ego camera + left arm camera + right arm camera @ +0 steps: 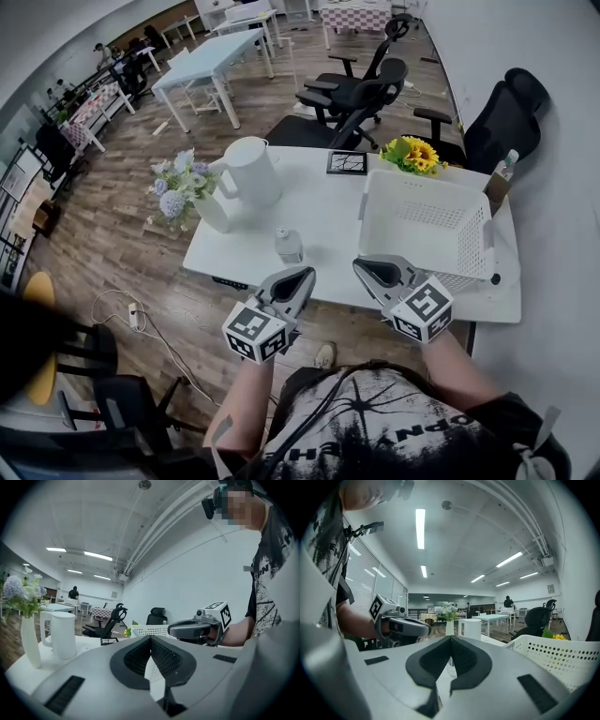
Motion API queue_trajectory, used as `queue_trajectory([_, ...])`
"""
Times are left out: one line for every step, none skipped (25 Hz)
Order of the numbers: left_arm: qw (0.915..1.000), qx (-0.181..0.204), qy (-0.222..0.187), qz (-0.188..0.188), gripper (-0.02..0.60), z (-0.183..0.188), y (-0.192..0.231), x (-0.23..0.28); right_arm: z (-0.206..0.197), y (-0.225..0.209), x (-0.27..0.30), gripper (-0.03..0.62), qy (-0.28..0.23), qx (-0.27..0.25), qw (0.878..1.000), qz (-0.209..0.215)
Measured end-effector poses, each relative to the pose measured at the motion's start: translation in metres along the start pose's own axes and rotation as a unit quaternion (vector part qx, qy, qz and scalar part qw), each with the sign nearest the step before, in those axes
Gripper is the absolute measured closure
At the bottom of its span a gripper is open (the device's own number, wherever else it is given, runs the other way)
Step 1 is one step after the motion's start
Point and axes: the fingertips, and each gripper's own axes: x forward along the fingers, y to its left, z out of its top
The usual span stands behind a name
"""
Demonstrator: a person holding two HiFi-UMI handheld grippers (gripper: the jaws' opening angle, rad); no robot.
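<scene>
A: Both hands at the near edge of the table (323, 211). Left gripper (302, 276): pads pressed together, nothing between them. Right gripper (364, 266): the same, tips meeting, empty.

B: Nearest thing?

A: Small bottle (288, 246), upright on the table, just beyond the left gripper's tip and a little to its left. Near, not touching. The right gripper is angled toward it from the other side. In the right gripper view the bottle shows low, behind the closed tips.

B: And the white basket (427, 178)?

A: Just beside the right gripper, on its far right side. No contact that I can see.

B: How to handle the bottle well from here?

A: My judgement: neither gripper can take anything until its pads are spread. The bottle looks narrow and light, so likely to tip. Come in level, with one pad on each side of the body below the cap, then close gently. Keep the other gripper clear of the basket wall. The jug (251, 172) and flower vase (214, 212) stand well back, out of the way.
</scene>
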Motion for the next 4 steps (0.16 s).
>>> queue_trajectory([1.0000, 0.000, 0.000, 0.000, 0.571, 0.0002, -0.0008, 0.0001, 0.0003, 0.0001, -0.0003, 0.572, 0.000, 0.000, 1.000, 0.001])
queue_trajectory([1.0000, 0.000, 0.000, 0.000, 0.571, 0.0004, -0.0015, 0.0002, 0.0006, 0.0003, -0.0006, 0.572, 0.000, -0.001, 1.000, 0.001])
queue_trajectory([1.0000, 0.001, 0.000, 0.001, 0.571, 0.0007, -0.0022, 0.0003, 0.0009, 0.0004, -0.0009, 0.572, 0.000, -0.002, 1.000, 0.002])
queue_trajectory([1.0000, 0.001, 0.000, 0.001, 0.571, 0.0009, -0.0028, 0.0004, 0.0011, 0.0005, -0.0013, 0.572, 0.000, -0.003, 1.000, 0.002])
